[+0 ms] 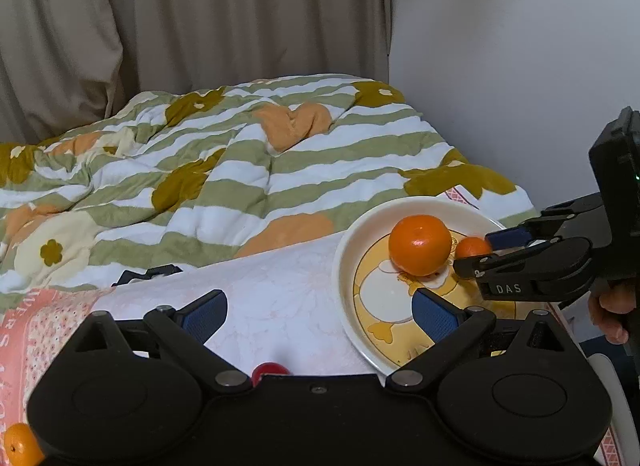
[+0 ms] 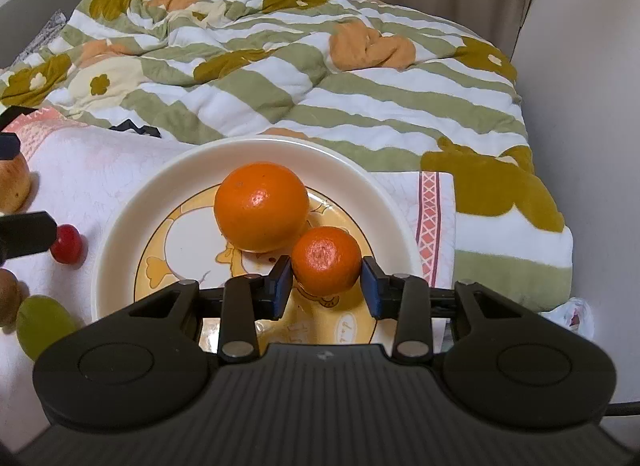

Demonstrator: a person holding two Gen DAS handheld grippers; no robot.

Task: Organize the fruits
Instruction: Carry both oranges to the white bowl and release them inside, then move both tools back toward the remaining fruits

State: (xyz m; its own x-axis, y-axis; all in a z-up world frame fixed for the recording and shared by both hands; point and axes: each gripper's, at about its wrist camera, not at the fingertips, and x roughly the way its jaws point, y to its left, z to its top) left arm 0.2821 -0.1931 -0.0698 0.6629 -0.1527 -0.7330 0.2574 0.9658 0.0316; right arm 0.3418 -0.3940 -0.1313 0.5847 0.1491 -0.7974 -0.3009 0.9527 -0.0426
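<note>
A white plate [image 2: 120, 201] with a yellow duck picture holds a large orange [image 2: 261, 206] and a small mandarin [image 2: 326, 258]. My right gripper [image 2: 326, 286] is open, its blue pads on either side of the mandarin with small gaps; the mandarin rests on the plate. In the left wrist view the plate [image 1: 360, 225], the large orange [image 1: 420, 245], the mandarin [image 1: 473, 246] and the right gripper [image 1: 480, 254] show at right. My left gripper [image 1: 320, 312] is open and empty above the white cloth, its right pad over the plate's rim.
Left of the plate lie a red cherry-like fruit [image 2: 67, 244], a green fruit [image 2: 42, 324], a brown fruit [image 2: 9, 296] and an apple [image 2: 14, 183]. Another orange [image 1: 18, 444] lies at bottom left. A striped flowered quilt [image 2: 320, 77] covers the bed behind; a wall stands at right.
</note>
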